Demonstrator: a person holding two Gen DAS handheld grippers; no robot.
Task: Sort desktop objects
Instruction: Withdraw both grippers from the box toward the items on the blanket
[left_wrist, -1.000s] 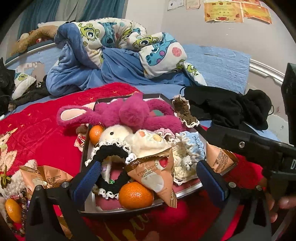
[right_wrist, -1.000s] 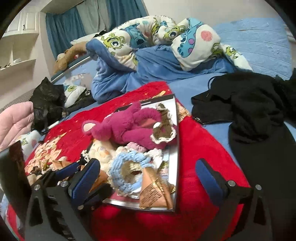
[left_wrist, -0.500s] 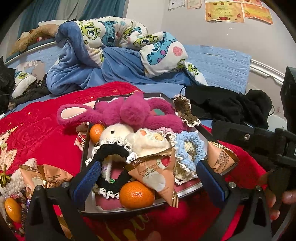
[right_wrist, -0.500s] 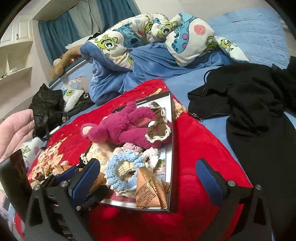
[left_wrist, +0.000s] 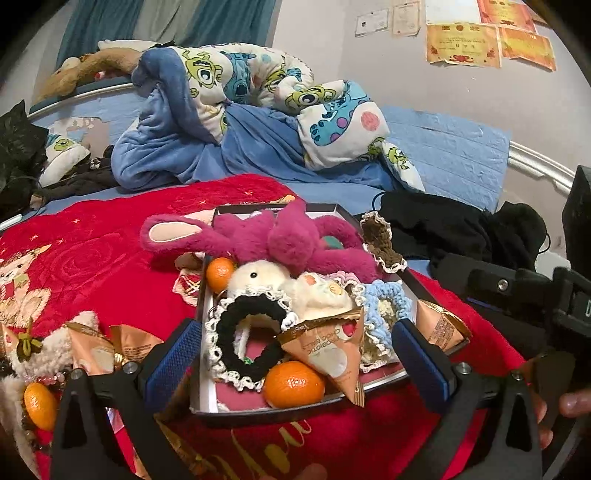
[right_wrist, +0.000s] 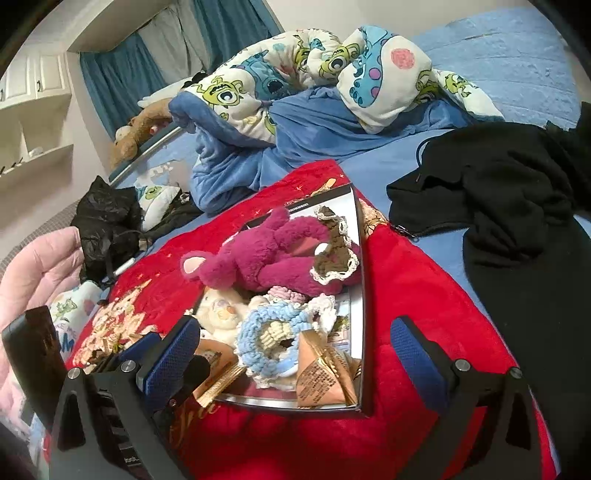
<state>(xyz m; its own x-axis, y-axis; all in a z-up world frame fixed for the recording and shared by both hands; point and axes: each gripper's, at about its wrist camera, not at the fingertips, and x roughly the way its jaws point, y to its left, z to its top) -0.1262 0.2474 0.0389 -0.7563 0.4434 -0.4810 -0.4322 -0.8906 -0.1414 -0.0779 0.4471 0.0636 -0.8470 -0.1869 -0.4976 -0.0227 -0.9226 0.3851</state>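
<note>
On the red blanket (left_wrist: 92, 236) | tray (left_wrist: 207, 402) holds heaped items | left gripper (left_wrist: 295, 350) spread, empty, tangerine (left_wrist: 293, 384) at 6 o'clock: firm, smooth, rolls; pinch across middle | right gripper (right_wrist: 295, 350) spread, empty.

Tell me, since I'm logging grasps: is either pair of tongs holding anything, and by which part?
Nothing is held. The left tongs and the right tongs both stand open, empty, over the box.

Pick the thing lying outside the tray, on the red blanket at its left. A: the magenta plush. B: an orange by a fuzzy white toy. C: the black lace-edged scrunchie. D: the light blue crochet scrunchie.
B: that orange lies left of the tray, beside the fuzzy white toy.
</note>
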